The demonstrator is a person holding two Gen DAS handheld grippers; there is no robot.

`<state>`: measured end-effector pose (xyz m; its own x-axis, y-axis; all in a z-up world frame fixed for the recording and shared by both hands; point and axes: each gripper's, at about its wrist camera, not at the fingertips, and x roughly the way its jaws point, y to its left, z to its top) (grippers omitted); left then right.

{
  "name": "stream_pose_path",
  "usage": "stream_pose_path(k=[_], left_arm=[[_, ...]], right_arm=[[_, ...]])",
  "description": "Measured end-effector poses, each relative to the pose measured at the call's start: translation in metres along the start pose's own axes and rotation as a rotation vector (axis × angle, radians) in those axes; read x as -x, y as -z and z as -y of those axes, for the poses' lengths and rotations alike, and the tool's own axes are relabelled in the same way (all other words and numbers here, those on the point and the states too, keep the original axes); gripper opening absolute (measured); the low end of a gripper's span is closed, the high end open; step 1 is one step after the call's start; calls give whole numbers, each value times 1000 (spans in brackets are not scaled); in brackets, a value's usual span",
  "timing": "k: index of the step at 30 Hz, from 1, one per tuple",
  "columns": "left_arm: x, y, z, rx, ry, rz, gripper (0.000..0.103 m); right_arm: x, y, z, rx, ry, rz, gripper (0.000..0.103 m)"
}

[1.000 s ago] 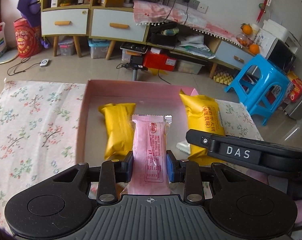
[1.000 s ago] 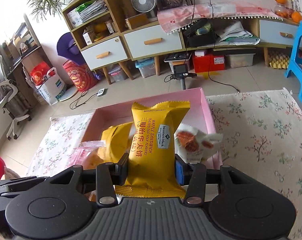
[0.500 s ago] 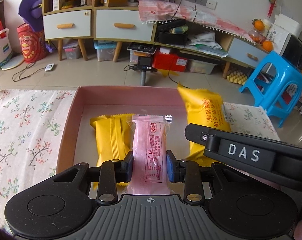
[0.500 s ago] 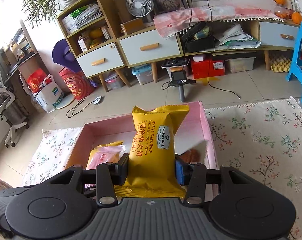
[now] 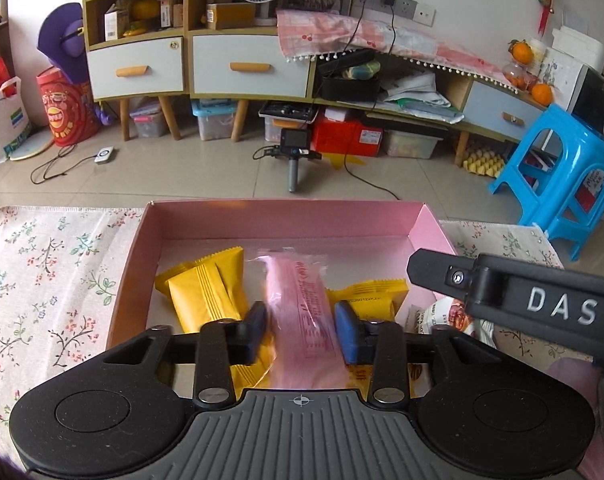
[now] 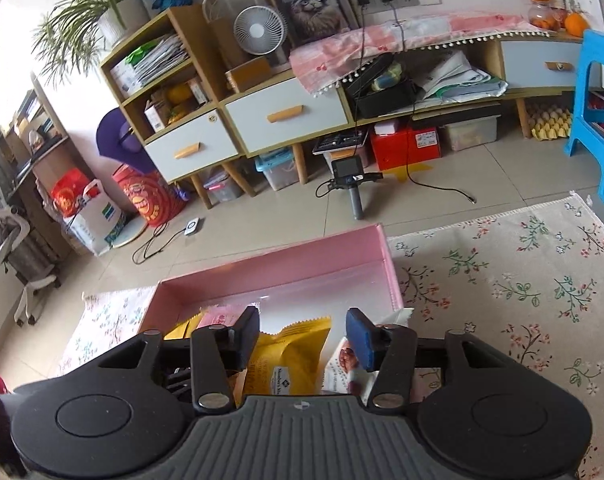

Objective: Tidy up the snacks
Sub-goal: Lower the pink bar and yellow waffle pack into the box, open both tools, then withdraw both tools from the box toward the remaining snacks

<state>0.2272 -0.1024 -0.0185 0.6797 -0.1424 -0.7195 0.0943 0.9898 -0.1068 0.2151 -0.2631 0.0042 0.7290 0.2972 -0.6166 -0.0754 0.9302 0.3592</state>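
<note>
An open pink box [image 5: 285, 216] sits on a floral cloth. My left gripper [image 5: 300, 312] hovers over the box's near side with its jaws opening. A blurred pink snack packet [image 5: 302, 304] lies loose between the pads, slipping down into the box. One yellow packet [image 5: 209, 288] rests to its left and another yellow packet [image 5: 372, 298] to its right. My right gripper [image 6: 302, 320] is also opening. The yellow wafer packet [image 6: 289, 352] lies below and between its fingers, free of the right pad. The pink box [image 6: 285, 268] and pink packet [image 6: 221, 316] show there too.
A white snack packet [image 6: 344, 364] with a red picture lies at the box's right wall. The right tool's black arm [image 5: 522, 300] crosses the right of the left view. The floral cloth [image 6: 522, 280] spreads right of the box. Beyond are tiled floor, cabinets and a blue stool [image 5: 562, 184].
Both grippers moved forward over the pink box and their jaws parted. The pink packet and the yellow wafer packet, both gripped upright before, have dropped into the box.
</note>
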Motion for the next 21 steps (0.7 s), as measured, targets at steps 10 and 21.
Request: stream_pose_path(k=[10, 21], left_arm=[[17, -5, -4, -21, 5, 15, 82], [53, 8, -22, -71, 1, 18, 91]], right_arm=[[6, 0, -1, -3, 14, -1, 67], [28, 10, -6, -3, 45, -25, 81]])
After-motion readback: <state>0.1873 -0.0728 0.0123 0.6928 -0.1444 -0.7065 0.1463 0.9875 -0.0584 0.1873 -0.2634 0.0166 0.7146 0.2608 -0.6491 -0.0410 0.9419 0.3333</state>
